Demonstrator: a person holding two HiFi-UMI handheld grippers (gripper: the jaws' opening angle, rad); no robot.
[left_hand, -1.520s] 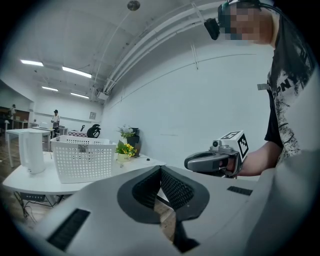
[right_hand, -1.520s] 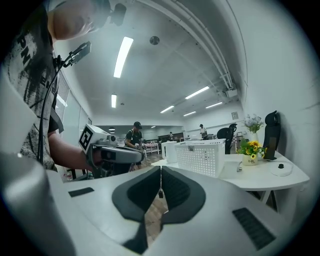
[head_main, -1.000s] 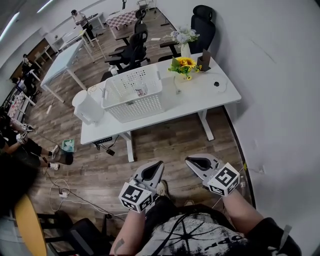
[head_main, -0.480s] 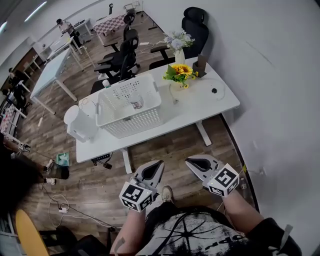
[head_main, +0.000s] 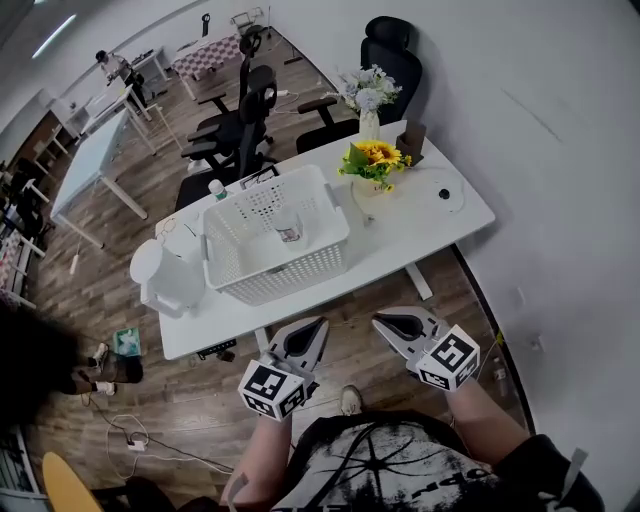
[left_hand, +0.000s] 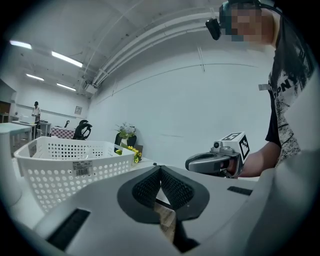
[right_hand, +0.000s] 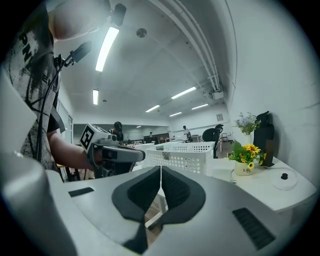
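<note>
Both grippers are held side by side in front of me, above the wooden floor and short of a white table (head_main: 420, 225). My left gripper (head_main: 316, 327) is shut, its dark pads pressed together with nothing between them (left_hand: 160, 169). My right gripper (head_main: 380, 321) is shut and empty as well (right_hand: 160, 168). Each shows in the other's view: the right gripper (left_hand: 192, 163) and the left gripper (right_hand: 140, 154). Nearest to them is a white perforated basket (head_main: 278, 236) on the table, also seen from the left gripper (left_hand: 70, 165) and from the right gripper (right_hand: 187, 155).
On the table stand a white kettle (head_main: 165, 278), a pot of sunflowers (head_main: 375, 160), a vase of pale flowers (head_main: 368, 95) and a round white pad (head_main: 447, 195). Black office chairs (head_main: 245, 120) stand behind it. A white wall (head_main: 560, 150) runs along the right. Cables lie on the floor (head_main: 130, 435).
The table and basket have come closer and loom larger in every view. Both grippers stay shut and keep their side-by-side pose.
</note>
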